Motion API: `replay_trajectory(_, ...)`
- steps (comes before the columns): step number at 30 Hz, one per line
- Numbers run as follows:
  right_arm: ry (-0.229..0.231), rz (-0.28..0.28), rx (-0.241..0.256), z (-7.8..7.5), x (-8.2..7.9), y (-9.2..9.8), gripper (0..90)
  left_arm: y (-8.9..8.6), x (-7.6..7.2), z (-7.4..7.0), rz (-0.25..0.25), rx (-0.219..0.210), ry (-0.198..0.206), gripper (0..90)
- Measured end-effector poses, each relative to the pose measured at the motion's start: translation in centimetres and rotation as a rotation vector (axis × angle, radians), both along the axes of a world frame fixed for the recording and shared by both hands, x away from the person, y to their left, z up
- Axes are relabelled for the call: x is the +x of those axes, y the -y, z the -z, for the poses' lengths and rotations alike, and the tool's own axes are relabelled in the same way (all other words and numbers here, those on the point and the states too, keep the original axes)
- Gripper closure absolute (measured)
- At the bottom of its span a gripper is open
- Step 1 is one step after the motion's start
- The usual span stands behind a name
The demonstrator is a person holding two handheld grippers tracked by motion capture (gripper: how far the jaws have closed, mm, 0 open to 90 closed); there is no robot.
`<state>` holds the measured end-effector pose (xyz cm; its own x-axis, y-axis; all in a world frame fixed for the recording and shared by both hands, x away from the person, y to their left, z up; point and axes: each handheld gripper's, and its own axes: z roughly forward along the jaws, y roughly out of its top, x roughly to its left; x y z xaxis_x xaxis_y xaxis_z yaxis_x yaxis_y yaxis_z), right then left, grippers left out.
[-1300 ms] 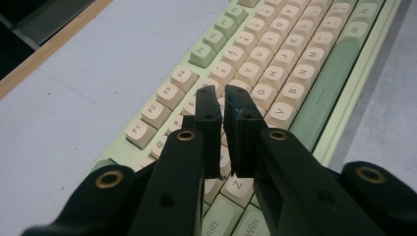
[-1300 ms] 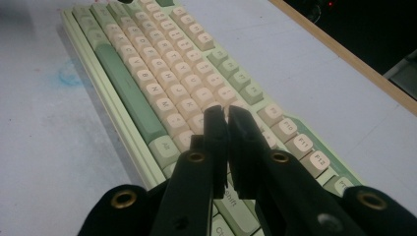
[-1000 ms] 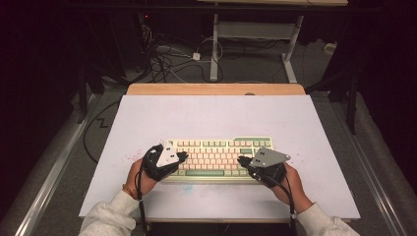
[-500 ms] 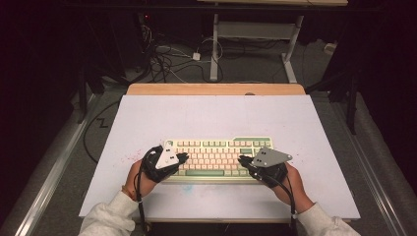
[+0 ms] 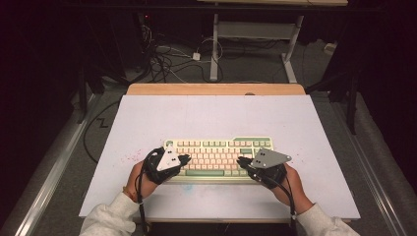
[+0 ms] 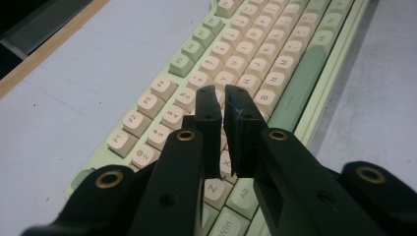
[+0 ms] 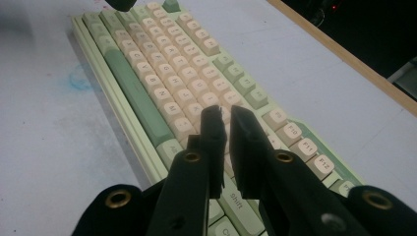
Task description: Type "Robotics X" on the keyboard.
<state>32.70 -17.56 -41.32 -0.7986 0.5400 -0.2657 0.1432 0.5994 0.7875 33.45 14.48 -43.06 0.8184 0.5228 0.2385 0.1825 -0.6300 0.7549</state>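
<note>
High view shows the keyboard [image 5: 219, 156] lying flat near the front middle of the pale surface [image 5: 147, 123], with the left claw [image 5: 183, 160] over its left end and the right claw [image 5: 241, 162] over its right end. Left gripper view shows that claw's jaws nearly together, a thin gap between them, empty above the letter keys. Right gripper view shows the same for the right claw, above keys near Shift.
</note>
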Motion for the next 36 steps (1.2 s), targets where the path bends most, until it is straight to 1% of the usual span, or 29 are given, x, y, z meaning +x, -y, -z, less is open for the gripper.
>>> replay_trajectory(2,-0.001,-0.002,0.0,0.0,0.0,0.0,85.0,0.1,0.0,0.1,0.004,-0.002,-0.005,83.1)
replay_trajectory(4,-0.003,-0.003,-0.001,0.1,-0.1,-0.1,85.0,0.2,-0.1,0.2,0.012,0.009,-0.007,83.1)
replay_trajectory(8,-0.005,-0.008,-0.003,0.2,-0.1,-0.3,85.1,0.6,-0.2,0.4,0.025,0.013,-0.015,83.1)
replay_trajectory(14,-0.004,-0.01,-0.006,0.2,-0.1,-0.3,85.1,1.4,-0.4,0.9,0.056,0.025,-0.03,83.1)
replay_trajectory(24,-0.007,-0.015,-0.01,0.3,-0.1,-0.4,85.1,3.0,-0.6,2.0,0.105,0.068,-0.062,83.1)
replay_trajectory(28,-0.01,-0.014,-0.012,0.3,-0.1,-0.4,85.1,3.4,-0.5,2.3,0.111,0.083,-0.067,83.1)
replay_trajectory(36,-0.012,-0.016,-0.013,0.4,-0.1,-0.4,85.0,3.4,-0.3,2.6,0.107,0.091,-0.073,83.1)
